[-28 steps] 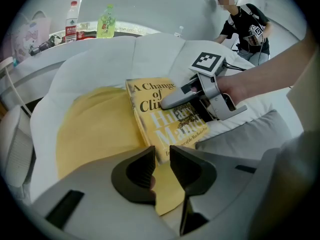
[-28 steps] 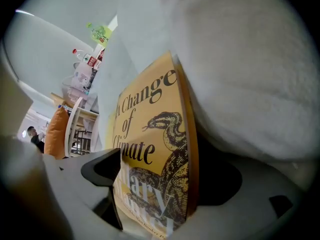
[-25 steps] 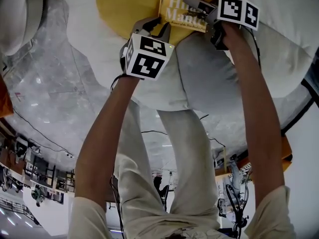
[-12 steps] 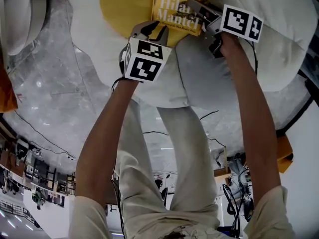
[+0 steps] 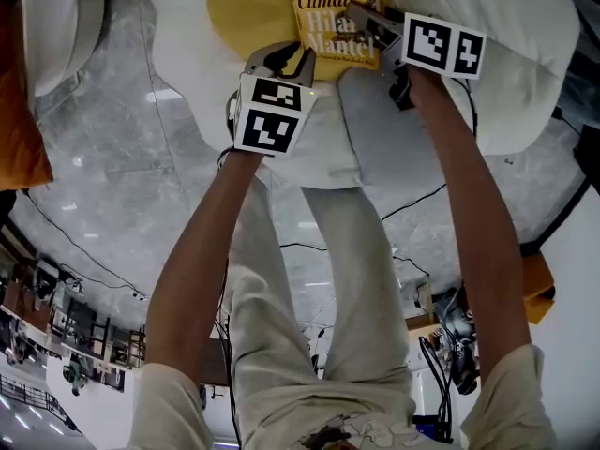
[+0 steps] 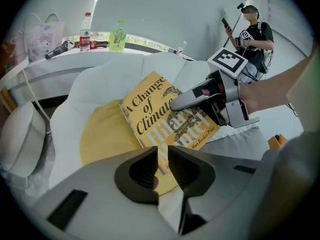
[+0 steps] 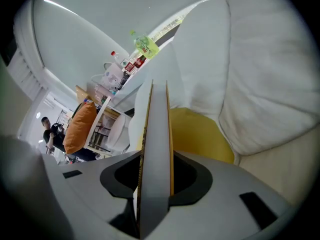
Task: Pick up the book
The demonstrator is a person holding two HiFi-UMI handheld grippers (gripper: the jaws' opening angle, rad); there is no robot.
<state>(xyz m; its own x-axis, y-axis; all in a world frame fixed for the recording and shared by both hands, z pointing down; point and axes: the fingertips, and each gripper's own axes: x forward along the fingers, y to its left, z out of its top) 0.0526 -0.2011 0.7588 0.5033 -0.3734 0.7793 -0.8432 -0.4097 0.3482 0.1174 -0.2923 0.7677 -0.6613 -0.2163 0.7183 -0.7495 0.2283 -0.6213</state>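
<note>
Below our head camera, the yellow paperback book (image 5: pixel 333 12) shows against a round yellow cushion (image 5: pixel 246 12) on the white upholstered sofa (image 5: pixel 487 54), near the top of the picture. Our grey right gripper (image 5: pixel 367 22), with its black-and-white marker cube, reaches in from the book's right side. Our grey left gripper (image 5: pixel 281 59) sits at the book's lower left corner. We judge that this two-sided approach is meant to take the thin book by an edge, since soft padding leaves little room to get under it.

Through the left gripper view, the book (image 6: pixel 150 111) shows cover up and tilted, its near corner just beyond our left jaw tips. Those jaws are drawn almost together, with only a narrow slit between them. Through the slit we see cushion and sofa rather than anything pinched. One finger of the right gripper lies across the right part of the cover.

Through the right gripper view, the book (image 7: pixel 156 149) stands edge-on, straight between the two dark pads, its pages and cover filling the gap. These jaws are closing and the pads press on both faces, so we read a clamp on the book. This looks to us like the hold meant to carry it off the cushion.
</note>
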